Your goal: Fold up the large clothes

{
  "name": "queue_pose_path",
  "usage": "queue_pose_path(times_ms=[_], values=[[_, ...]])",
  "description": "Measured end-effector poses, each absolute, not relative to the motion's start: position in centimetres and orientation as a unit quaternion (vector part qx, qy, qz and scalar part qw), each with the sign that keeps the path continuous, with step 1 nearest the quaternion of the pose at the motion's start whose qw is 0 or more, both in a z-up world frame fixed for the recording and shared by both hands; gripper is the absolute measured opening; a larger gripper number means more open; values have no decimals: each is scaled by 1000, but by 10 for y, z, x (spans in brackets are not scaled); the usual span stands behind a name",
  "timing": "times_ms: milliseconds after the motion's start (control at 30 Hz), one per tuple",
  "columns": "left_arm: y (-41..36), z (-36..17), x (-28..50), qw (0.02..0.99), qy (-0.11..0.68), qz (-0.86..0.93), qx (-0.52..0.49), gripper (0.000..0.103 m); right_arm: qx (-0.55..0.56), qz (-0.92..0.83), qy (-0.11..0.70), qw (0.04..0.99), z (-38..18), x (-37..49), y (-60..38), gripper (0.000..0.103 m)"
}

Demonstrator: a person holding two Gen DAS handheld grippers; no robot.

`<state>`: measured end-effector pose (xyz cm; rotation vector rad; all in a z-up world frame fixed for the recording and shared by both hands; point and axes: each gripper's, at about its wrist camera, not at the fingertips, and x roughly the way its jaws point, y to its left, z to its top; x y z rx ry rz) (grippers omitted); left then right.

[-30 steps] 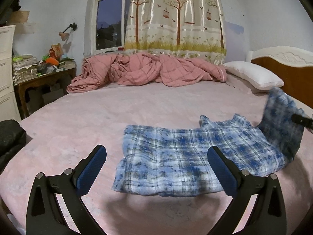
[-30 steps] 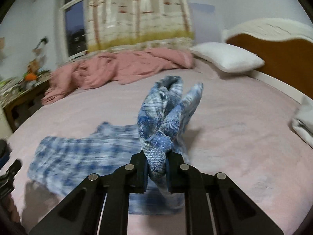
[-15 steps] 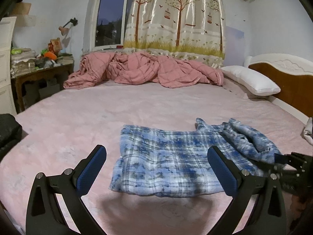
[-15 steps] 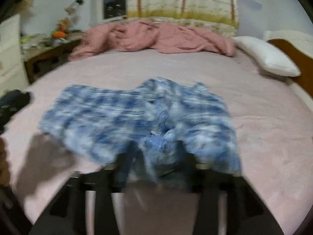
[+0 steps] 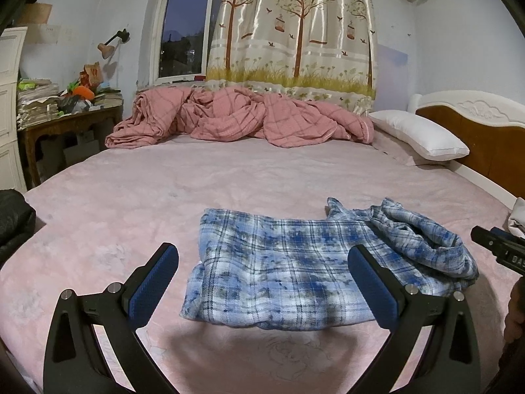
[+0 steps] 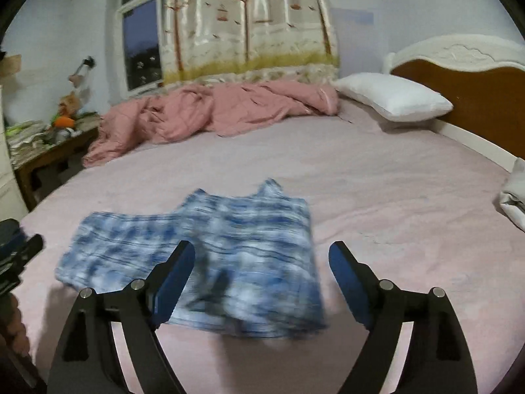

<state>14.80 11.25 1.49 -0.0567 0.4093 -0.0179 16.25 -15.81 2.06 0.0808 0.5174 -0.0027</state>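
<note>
Blue plaid garment (image 5: 288, 269) lies flat on the pink bed sheet (image 5: 197, 184), centre to lower right of the left wrist view. Its right end is folded over into a rumpled bunch (image 5: 423, 243) w/ a loose collar-like point sticking up at the top edge. In the right wrist view the same garment (image 6: 210, 256) sits lower centre-left, blurred, so fold detail there can't be read.

Left tongs (image 5: 262, 285): wide open, blue pads (image 5: 154, 282) spread to either side at frame bottom, nothing between them; garment lies beyond and below the tips, not touched as far as the view shows.

Right tongs (image 6: 261, 282): jaws have just been opening and now stand wide apart. Cloth shows through the gap but the pads (image 6: 174, 282) aren't pressing on it, so no grip. In the left wrist view, a black tip of the right tongs pokes in at the right edge, just beside the bunched end.

Bkgd: rumpled pink quilt (image 5: 236, 118) across the far side of the bed, upper centre; white pillow (image 5: 420, 134) at upper right against a wood-and-white headboard (image 5: 475, 124). Tree-print curtain (image 5: 295, 26) and a dark window (image 5: 187, 36) at top. Cluttered wooden table (image 5: 69, 124) at left w/ stacked papers. Dark bundle at far left edge; white cloth (image 6: 515, 197) at right edge.
</note>
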Motion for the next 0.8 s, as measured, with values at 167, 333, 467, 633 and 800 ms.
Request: queue_pose_path(times_ms=[167, 333, 467, 633, 800], values=[[110, 12, 148, 978, 207, -7, -26, 102, 69, 42, 323, 943, 1, 184, -159, 85], [107, 9, 151, 977, 212, -5, -24, 102, -17, 62, 333, 941, -14, 187, -123, 89], [106, 8, 154, 976, 217, -9, -30, 102, -24, 49, 336, 940, -23, 189, -117, 92], [106, 8, 153, 976, 216, -5, -32, 102, -30, 48, 338, 940, -28, 188, -115, 93], [116, 10, 155, 975, 217, -1, -52, 102, -18, 57, 334, 941, -23, 181, -119, 94]])
